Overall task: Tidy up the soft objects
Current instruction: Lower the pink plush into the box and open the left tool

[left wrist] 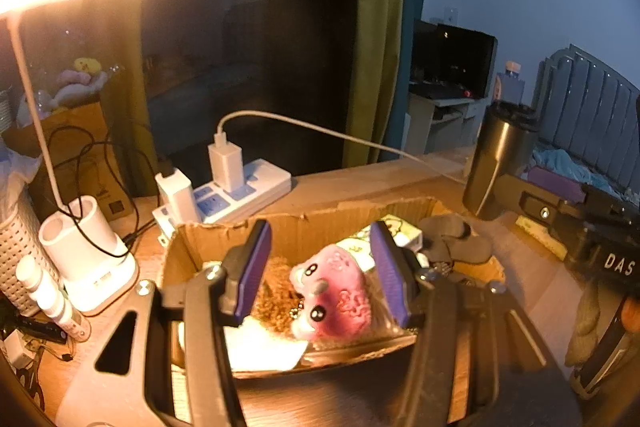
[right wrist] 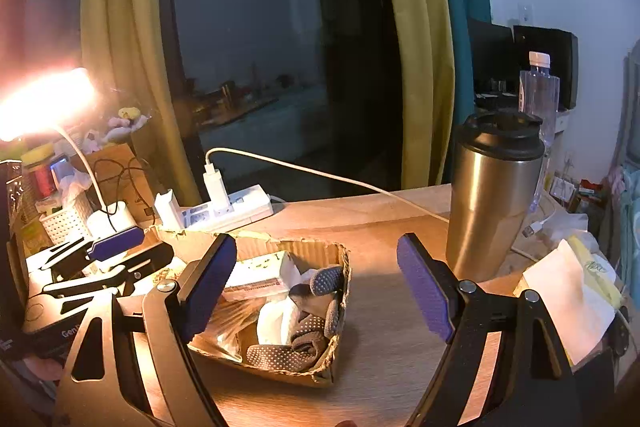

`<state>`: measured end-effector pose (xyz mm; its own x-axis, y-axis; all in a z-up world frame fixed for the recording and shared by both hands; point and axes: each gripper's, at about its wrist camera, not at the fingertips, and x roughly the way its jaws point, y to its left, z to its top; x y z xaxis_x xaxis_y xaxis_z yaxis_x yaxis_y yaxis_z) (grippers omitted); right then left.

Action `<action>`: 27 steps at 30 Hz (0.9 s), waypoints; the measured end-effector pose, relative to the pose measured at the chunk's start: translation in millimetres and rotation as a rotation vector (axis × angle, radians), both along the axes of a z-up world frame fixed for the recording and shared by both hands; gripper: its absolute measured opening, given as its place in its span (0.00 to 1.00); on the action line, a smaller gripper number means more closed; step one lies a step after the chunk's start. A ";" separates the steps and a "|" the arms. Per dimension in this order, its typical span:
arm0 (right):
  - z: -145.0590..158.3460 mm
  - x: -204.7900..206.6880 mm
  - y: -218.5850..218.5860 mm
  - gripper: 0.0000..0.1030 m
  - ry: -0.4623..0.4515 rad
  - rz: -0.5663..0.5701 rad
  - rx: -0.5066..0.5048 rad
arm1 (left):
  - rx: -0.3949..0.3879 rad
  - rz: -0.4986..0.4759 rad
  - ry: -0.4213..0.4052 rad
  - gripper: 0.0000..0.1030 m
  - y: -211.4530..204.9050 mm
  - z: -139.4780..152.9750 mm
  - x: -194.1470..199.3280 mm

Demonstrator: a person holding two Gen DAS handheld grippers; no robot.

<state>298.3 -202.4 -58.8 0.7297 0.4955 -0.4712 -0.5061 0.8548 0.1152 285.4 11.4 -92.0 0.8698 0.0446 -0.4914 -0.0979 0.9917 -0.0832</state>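
My left gripper, fingers spread, straddles the pink toy in the box at frame centre; I should lower squarely before pinching. Right gripper is spread too.

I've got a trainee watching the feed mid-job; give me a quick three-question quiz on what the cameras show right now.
1. True or false: the left gripper is clamped shut on the pink plush toy.
2. Multiple choice: where do the grey dotted gloves lie? A) under the steel tumbler; B) inside the cardboard box; C) on the power strip.
3. Fill in: the white cable runs from a charger plugged into the ____.

Key: 1 false, its jaws stand open over the toy; 2 B; 3 power strip.
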 end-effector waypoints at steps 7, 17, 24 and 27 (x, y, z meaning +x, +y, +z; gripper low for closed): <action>9.8 -11.0 4.8 0.83 -0.022 0.009 -0.006 | -0.004 0.001 -0.038 0.51 4.0 14.2 -18.6; 25.3 -40.5 9.5 0.83 -0.050 0.016 -0.022 | -0.007 0.003 -0.102 0.52 7.8 38.7 -54.2; 41.6 -67.3 9.1 0.83 -0.085 0.017 -0.031 | 0.011 0.003 -0.141 0.52 4.6 54.3 -85.5; 48.2 -79.3 8.3 0.83 -0.096 0.019 -0.031 | 0.014 0.001 -0.157 0.52 3.9 60.9 -97.8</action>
<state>219.0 -194.1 -10.7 0.7631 0.4956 -0.4149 -0.5293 0.8475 0.0389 187.6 15.3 -31.1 0.9357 0.0518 -0.3489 -0.0860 0.9928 -0.0833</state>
